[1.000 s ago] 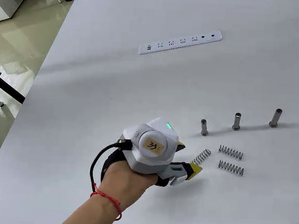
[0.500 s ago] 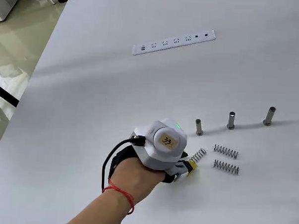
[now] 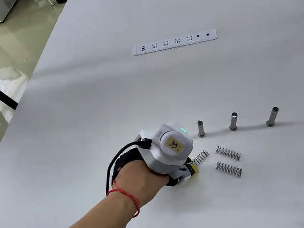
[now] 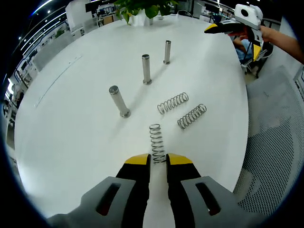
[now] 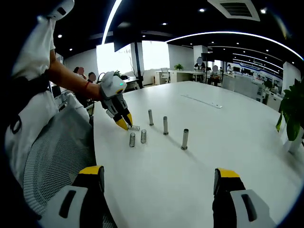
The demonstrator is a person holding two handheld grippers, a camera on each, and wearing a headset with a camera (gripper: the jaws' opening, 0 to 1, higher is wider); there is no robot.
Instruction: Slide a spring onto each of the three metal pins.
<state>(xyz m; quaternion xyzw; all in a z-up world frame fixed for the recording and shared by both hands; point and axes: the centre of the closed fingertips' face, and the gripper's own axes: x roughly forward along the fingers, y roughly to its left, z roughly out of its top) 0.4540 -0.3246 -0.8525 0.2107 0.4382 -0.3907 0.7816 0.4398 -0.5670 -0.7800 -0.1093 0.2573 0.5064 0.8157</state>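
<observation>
My left gripper [image 4: 158, 160] pinches the nearest spring [image 4: 156, 137] by the table's [image 4: 61, 142] edge. My right gripper [image 5: 159, 172] is wide open.

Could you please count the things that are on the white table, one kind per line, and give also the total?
Springs: 3
Metal pins: 3
Power strip: 1
Total: 7
</observation>
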